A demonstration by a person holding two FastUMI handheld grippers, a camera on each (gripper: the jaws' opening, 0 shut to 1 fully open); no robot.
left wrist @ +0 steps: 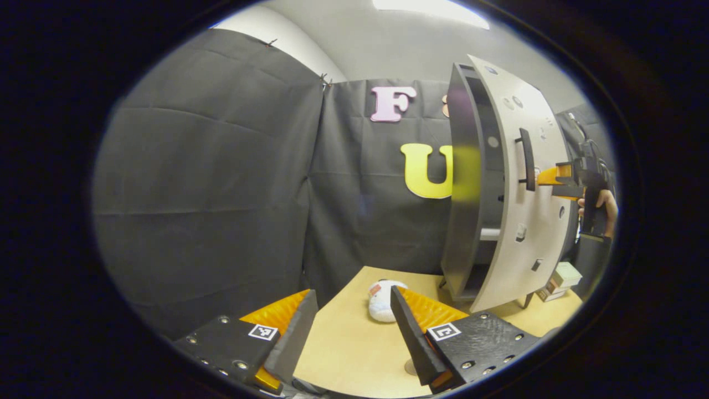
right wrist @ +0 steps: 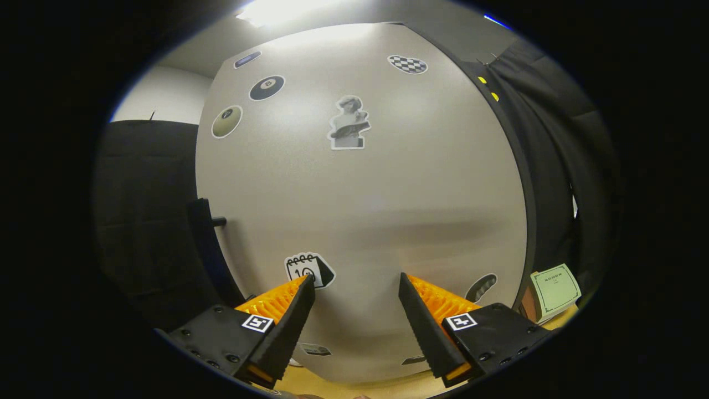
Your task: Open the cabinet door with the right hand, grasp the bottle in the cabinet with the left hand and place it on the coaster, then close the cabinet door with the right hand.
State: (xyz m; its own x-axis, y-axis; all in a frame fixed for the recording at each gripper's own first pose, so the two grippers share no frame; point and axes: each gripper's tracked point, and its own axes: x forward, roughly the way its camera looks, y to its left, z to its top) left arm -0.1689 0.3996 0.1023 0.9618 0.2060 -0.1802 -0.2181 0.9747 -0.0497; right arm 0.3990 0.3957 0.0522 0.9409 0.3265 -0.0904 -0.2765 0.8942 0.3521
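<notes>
Cabinet door (right wrist: 360, 210) partly ajar; right gripper (right wrist: 354, 310) fingers wide, left gripper (left wrist: 352, 321) fingers wide, empty.

Cabinet door (right wrist: 388, 210) — matt, smooth laminate with paper-like stickers; table (left wrist: 349, 343) — pale, smooth wood; tongs' pads (right wrist: 274, 302) — ribbed.

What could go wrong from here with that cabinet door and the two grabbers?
1. The right gripper faces the flat cabinet door, with the handle off to its side, so it may push or slip on the door rather than catch the handle.
2. The left gripper is open over the table, close to a white object that it could knock.
</notes>
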